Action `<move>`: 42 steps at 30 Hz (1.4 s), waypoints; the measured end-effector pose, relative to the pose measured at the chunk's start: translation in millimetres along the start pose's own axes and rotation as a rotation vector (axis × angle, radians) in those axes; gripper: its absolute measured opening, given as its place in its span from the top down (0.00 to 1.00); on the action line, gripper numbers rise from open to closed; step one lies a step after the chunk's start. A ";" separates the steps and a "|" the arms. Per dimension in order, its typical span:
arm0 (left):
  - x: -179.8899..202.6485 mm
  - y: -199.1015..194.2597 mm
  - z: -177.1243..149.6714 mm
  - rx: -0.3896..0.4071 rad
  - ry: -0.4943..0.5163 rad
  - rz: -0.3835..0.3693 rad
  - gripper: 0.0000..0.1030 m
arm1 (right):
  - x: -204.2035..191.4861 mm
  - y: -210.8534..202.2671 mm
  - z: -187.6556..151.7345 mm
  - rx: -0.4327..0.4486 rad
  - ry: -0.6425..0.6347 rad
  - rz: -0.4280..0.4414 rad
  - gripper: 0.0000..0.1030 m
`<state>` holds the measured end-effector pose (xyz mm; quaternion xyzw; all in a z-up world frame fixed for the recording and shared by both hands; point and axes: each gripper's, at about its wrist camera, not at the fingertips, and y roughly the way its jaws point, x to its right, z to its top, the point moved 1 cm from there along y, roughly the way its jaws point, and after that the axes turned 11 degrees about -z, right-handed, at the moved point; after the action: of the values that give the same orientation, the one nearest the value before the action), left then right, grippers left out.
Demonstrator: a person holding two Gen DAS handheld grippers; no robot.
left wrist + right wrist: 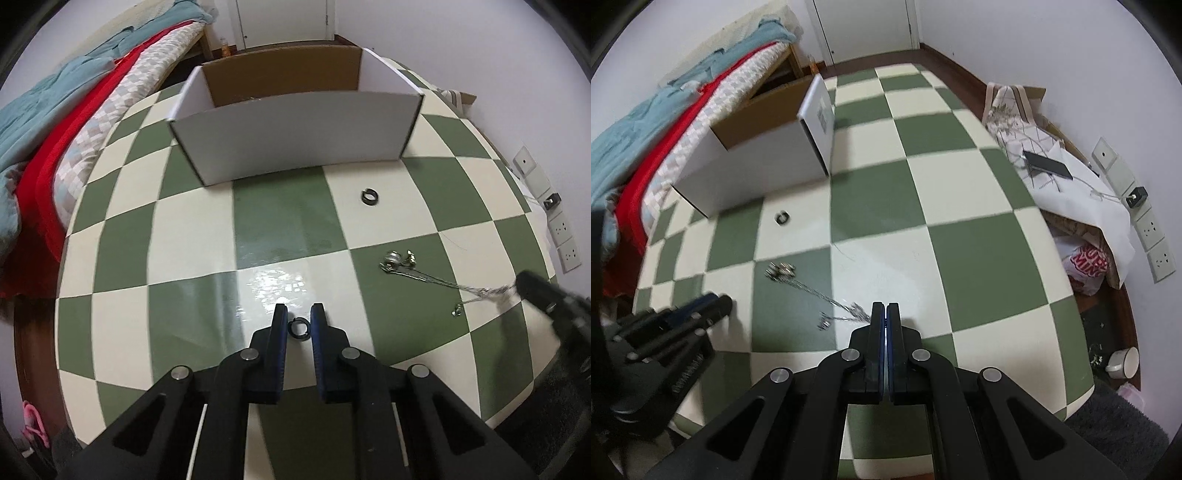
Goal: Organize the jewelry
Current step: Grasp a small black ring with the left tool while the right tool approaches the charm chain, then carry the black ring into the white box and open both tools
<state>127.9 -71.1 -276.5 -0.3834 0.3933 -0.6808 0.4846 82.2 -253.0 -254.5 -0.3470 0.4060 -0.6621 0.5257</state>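
A worktop [288, 229] covered in green and cream checks carries a white cardboard box [295, 136], open at the top, standing at its far side. The left gripper [299, 314] points steeply down, and a small dark ring [299, 327] sits between its two blue-padded fingers [279, 325], which are drawn in close on either side and appear to clamp it. A second dark ring [370, 195] lies alone on the worktop nearer the box, well apart from the first. To the right, a silver chain [827, 293] with small metal pieces at its far end stretches across the checks. The right gripper [885, 310] is clenched shut at the chain's near end; whether it pinches the chain cannot be told.
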 end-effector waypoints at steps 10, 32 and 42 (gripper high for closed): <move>-21.8 -48.8 15.2 0.089 -0.037 0.002 0.91 | -5.1 -63.6 34.9 0.127 0.016 0.081 0.99; -45.0 -122.5 144.6 0.184 -0.067 -0.065 0.90 | -44.1 -153.2 152.5 0.300 -0.048 0.179 0.99; -78.8 -65.4 203.0 0.081 -0.103 -0.092 0.90 | -101.7 -92.1 212.7 0.239 -0.168 0.136 0.99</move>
<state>306.4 -14.2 -147.8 -0.4157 0.3220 -0.6969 0.4877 253.5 -179.5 -83.4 -0.3079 0.3016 -0.6373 0.6388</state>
